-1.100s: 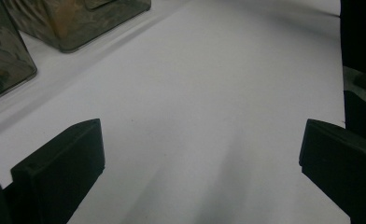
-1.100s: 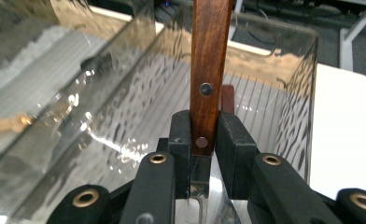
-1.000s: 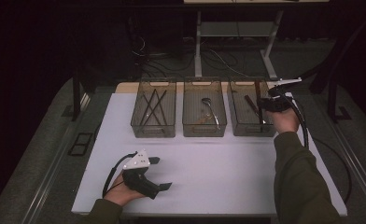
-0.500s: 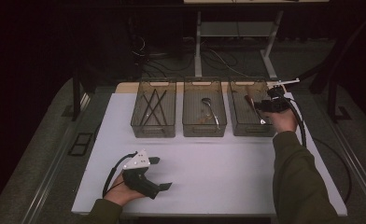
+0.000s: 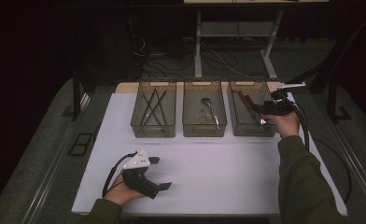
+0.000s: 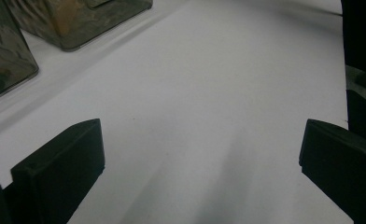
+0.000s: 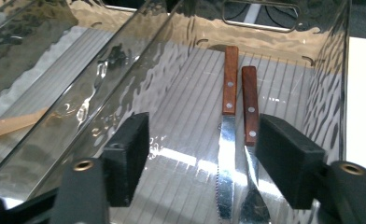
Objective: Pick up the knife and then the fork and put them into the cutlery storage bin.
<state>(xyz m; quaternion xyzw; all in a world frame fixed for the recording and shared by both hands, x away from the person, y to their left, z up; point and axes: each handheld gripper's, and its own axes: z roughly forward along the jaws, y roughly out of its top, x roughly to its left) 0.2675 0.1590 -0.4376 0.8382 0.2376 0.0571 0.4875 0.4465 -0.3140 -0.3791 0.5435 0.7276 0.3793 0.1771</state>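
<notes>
White table sheet (image 5: 228,163) over a wooden top, in a dark room; grey carpeted floor around it, desk legs and loose cables on the floor behind the table.

Landmark: the middle bin (image 5: 204,108), one of three clear ribbed bins in a row at the far edge of the sheet. It holds a spoon (image 5: 209,108). The left bin (image 5: 153,109) beside it holds dark sticks. The right bin (image 5: 252,108) on its other side holds two wood-handled knives (image 7: 228,135) lying side by side on the bin floor, handles toward the far wall.

Right gripper (image 5: 261,112) hangs over the right bin, just right of the middle bin. Jaws have just been opening; they stand apart with the knives below and between them, pads touching neither.

Left gripper (image 5: 160,172) rests near the front edge of the sheet, well in front of and left of the middle bin. Jaws wide apart, nothing between them, bare sheet beneath.
</notes>
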